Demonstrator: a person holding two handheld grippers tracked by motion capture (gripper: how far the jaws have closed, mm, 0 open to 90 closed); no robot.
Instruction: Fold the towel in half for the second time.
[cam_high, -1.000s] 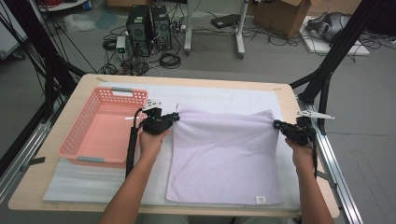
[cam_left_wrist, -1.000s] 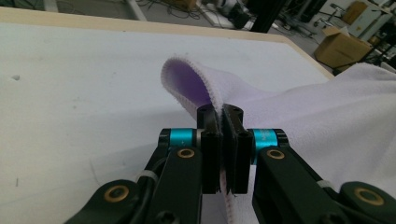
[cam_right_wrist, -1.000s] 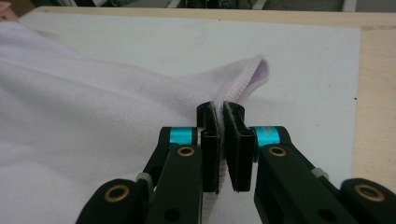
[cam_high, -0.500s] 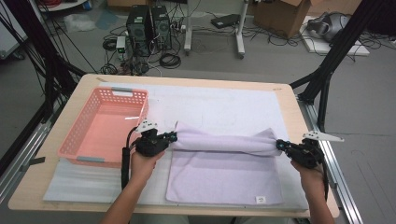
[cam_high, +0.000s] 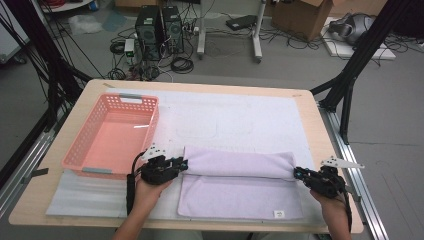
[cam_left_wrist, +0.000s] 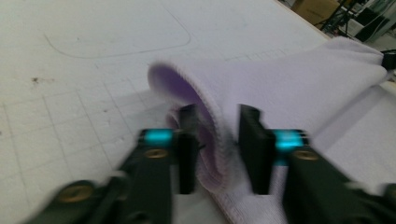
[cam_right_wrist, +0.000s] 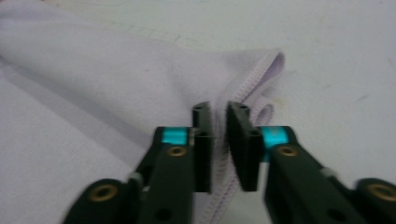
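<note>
A lavender towel (cam_high: 240, 197) lies on the white mat (cam_high: 235, 120), its far part folded toward the person into a long band (cam_high: 235, 162). My left gripper (cam_high: 184, 164) is at the band's left end. Its jaws have just been opening, and the towel's rolled edge (cam_left_wrist: 210, 140) stands loosely between them (cam_left_wrist: 217, 140). My right gripper (cam_high: 296, 173) is at the band's right corner. Its jaws have also just been opening and stand a little apart (cam_right_wrist: 218, 126), with the stitched hem (cam_right_wrist: 261, 74) between them.
A pink plastic basket (cam_high: 131, 96) with nothing in it sits on the table's left side, just beyond my left hand. The wooden table's edge (cam_high: 320, 130) runs close on the right. Black frame legs, computers and cables stand on the floor past the table.
Both grippers have drawn the towel's far edge toward the person and down, folding it over the near half. Both pairs of jaws have come apart from the cloth.
</note>
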